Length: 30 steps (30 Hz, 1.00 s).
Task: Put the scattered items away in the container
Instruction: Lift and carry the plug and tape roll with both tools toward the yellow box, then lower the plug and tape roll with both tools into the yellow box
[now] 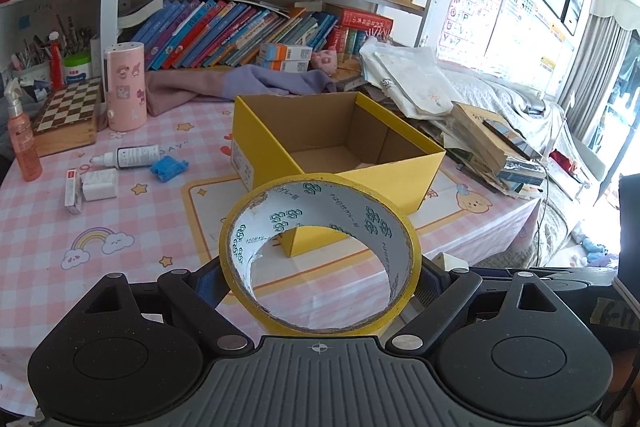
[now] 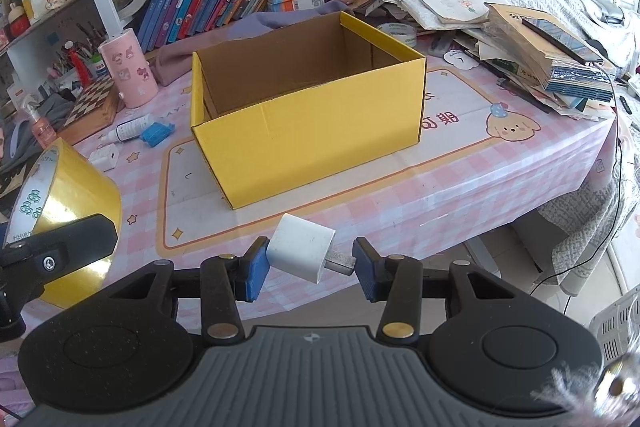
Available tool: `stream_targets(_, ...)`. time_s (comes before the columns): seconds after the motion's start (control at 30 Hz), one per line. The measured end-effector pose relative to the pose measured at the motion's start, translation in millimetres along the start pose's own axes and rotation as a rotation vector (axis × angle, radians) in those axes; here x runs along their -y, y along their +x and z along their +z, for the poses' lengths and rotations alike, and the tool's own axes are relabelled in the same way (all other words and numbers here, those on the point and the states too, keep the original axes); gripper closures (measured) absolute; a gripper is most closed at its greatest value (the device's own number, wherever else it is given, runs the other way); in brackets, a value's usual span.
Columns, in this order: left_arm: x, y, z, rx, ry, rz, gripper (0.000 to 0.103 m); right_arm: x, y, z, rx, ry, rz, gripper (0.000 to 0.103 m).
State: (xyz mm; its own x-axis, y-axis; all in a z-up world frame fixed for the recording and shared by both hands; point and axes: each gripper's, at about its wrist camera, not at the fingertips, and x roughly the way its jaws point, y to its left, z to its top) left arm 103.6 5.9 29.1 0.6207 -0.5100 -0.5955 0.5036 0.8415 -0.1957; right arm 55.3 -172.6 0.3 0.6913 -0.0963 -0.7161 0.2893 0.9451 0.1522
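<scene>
A roll of yellow tape (image 1: 320, 259) stands between the wide-set pads of my left gripper (image 1: 320, 279), which is shut on it above the table. The same tape roll (image 2: 64, 219) shows at the left of the right wrist view. My right gripper (image 2: 310, 263) is shut on a white charger plug (image 2: 300, 253), its left pad on the body and its right pad on the metal prongs. The open yellow cardboard box (image 1: 340, 147) (image 2: 308, 107) stands ahead of both. Left of the box lie a white bottle (image 1: 132, 157), a blue clip (image 1: 169, 167), a white adapter (image 1: 99, 185) and a small red-and-white box (image 1: 73, 191).
A pink checked cloth (image 1: 120, 247) covers the table. A pink cylinder (image 1: 125, 87), a chessboard (image 1: 68, 115) and a pink spray bottle (image 1: 22, 135) stand at the left. Purple cloth (image 1: 240, 83) lies behind the box. Stacked books and papers (image 2: 540, 55) crowd the right side; bookshelves rise behind.
</scene>
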Motion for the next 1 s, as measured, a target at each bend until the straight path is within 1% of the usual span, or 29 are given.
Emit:
stream_targets(0.63,19.5,24.4,20.2,0.012,0.048,-0.003,0.012,22.0,14.3,22.2,0.024,0.024,0.006,0.06)
stream_targets(0.83,30.8,33.0,30.8,0.037,0.067,0.006,0.012,31.1,15.9,39.0,0.078,0.009,-0.001,0.06)
stream_targets(1.0,32.9,42.8,40.8,0.059,0.045,0.031,0.012,33.3,21.9,59.4,0.117,-0.032,0.016,0.06)
